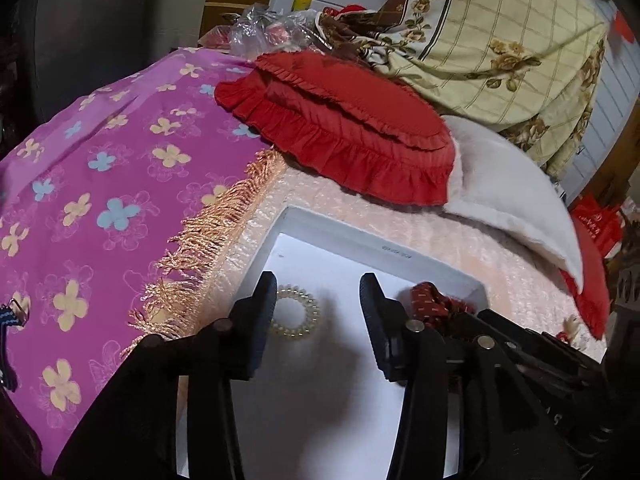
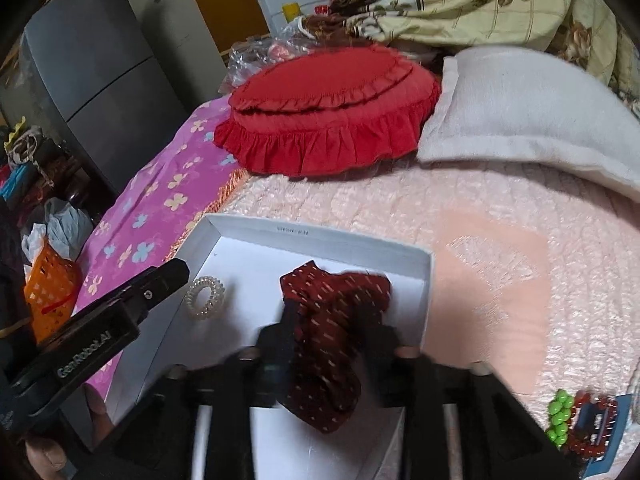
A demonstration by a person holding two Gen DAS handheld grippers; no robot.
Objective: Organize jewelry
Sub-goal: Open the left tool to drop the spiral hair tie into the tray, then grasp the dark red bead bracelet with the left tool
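Observation:
A white open box (image 1: 360, 240) (image 2: 320, 236) lies on the pink bed cover. In it lie a clear spiral hair tie (image 1: 296, 314) (image 2: 206, 296) and a dark red dotted scrunchie (image 2: 336, 332) (image 1: 428, 300). My left gripper (image 1: 318, 300) is open over the box, its left finger beside the hair tie; it also shows in the right wrist view (image 2: 120, 312). My right gripper (image 2: 330, 328) is open, its fingers on either side of the scrunchie, which rests in the box.
A red frilled cushion (image 2: 324, 112), a white pillow (image 2: 532, 120) and a floral quilt (image 1: 500, 40) lie behind the box. A purple flowered cloth (image 1: 100, 200) covers the left. Green and red bead bracelets (image 2: 576, 424) lie at right. An orange basket (image 2: 48, 296) stands on the floor.

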